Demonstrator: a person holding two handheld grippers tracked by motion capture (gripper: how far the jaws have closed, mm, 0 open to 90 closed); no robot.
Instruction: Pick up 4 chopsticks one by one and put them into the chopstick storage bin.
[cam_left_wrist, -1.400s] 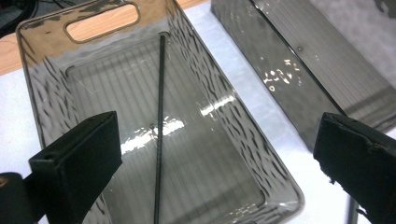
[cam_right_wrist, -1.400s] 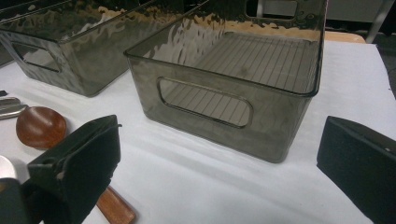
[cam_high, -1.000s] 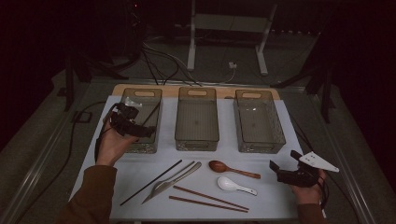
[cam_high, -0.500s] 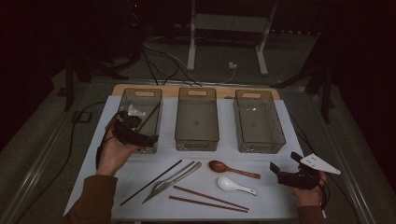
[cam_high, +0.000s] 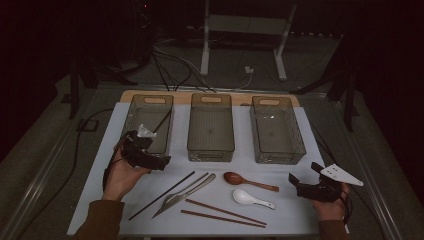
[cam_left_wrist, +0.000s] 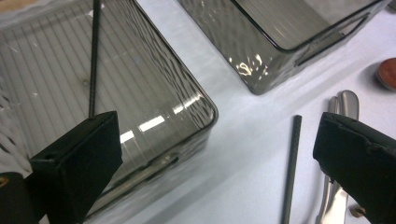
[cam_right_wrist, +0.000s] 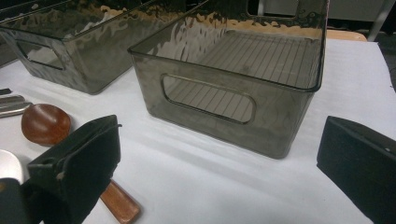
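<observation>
- High view: cutlery lies loose on the white mat in front of three smoky plastic bins. The left gripper (cam_high: 159, 161) hovers by the near corner of the left bin (cam_high: 131, 116), jaws apart and holding nothing, just above the far end of a black chopstick (cam_high: 161, 196) that lies on the mat. One black chopstick already leans inside that bin (cam_high: 162, 120). The right gripper (cam_high: 296, 181) rests well apart at the mat's right edge, also spread and empty.
- Left gripper view: the black chopstick (cam_left_wrist: 291, 169) lies between the open jaws, beside a metal utensil (cam_left_wrist: 337, 154). It looks thin, stiff, light and smooth, so it will likely roll or slip; I would pinch it across its width near the middle and squarely, or it may pivot.
- Right gripper view: jaws stand wide apart facing the right bin (cam_right_wrist: 233, 100); a brown wooden spoon (cam_right_wrist: 45, 123) lies at the left.
</observation>
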